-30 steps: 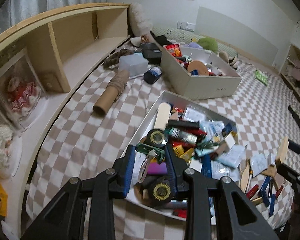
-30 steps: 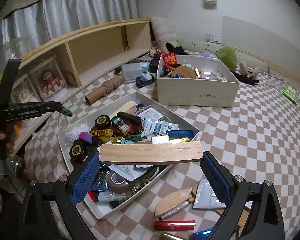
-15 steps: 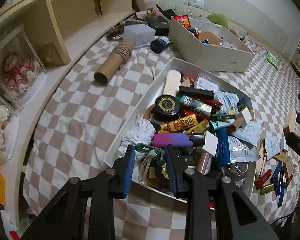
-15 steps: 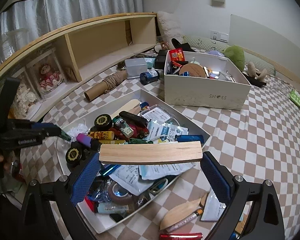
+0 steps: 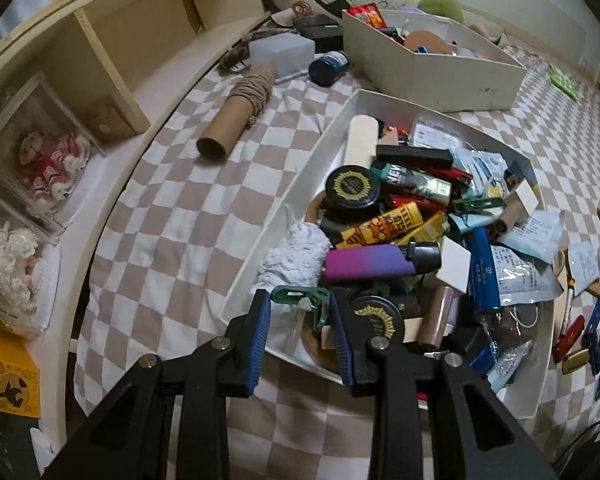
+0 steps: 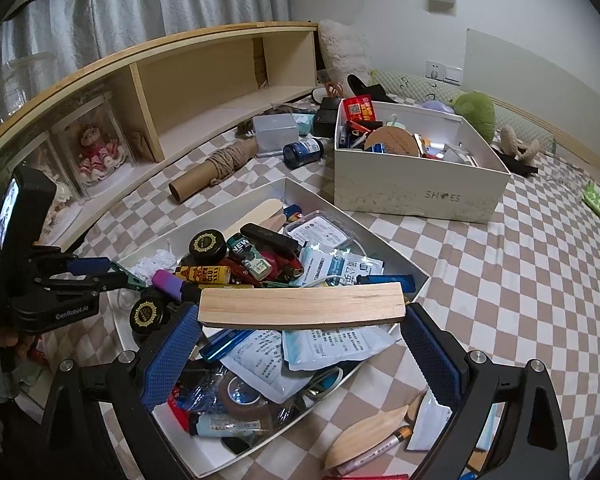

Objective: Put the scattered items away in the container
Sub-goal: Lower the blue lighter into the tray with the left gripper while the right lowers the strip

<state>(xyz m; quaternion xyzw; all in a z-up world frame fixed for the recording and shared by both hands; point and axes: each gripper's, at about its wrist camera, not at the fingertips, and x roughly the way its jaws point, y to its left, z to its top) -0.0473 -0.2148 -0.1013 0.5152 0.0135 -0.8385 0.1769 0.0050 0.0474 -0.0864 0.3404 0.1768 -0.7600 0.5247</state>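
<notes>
A white tray (image 5: 300,184) (image 6: 396,256) full of small items lies on the checkered bed. My left gripper (image 5: 300,312) is shut on a green clip (image 5: 300,294) and holds it over the tray's near left corner; it also shows in the right wrist view (image 6: 116,276). My right gripper (image 6: 300,336) is shut on a flat wooden slat (image 6: 300,306), held crosswise by its ends above the tray's near side. Loose items lie on the bed beside the tray: a wooden leaf shape (image 6: 366,436), a marker (image 6: 374,452), pens and a red knife (image 5: 568,330).
A white shoe box (image 6: 416,192) with items stands behind the tray. A cardboard tube wound with rope (image 5: 236,116), a blue jar (image 5: 328,68) and a clear box (image 5: 282,50) lie at the far left. A wooden shelf (image 5: 112,60) runs along the left edge.
My left gripper has drawn back and risen from the tray's middle to its near left corner, still on the green clip. My right gripper has moved in over the tray with the slat.
</notes>
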